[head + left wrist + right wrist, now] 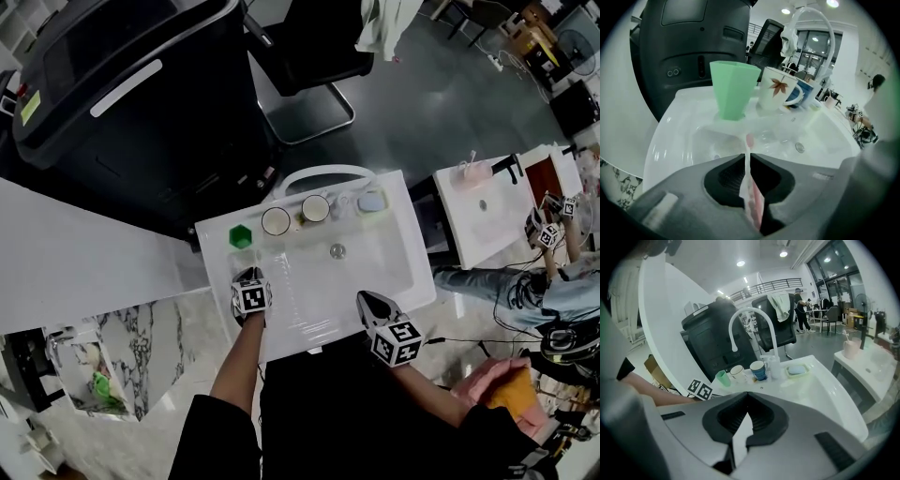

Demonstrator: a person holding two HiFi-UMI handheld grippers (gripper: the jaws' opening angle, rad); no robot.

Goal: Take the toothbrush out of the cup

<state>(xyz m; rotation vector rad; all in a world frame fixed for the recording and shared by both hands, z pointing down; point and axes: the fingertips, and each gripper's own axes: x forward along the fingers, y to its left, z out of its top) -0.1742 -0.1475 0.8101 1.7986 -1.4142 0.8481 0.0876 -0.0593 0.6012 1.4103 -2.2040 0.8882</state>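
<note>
The left tongs [746,157] are clenched on the toothbrush [752,199] – its pink-and-white handle runs up between the jaws and its tip pokes out past them, above the basin of the white sink [670,136]. The brush is clear of the green cup [733,89], which stands upright on the sink's back ledge, just beside a white mug [776,89] and a blue mug [805,93]. The right tongs [747,395] are clenched on nothing, near the sink's front edge, facing the white faucet [752,315].
</note>
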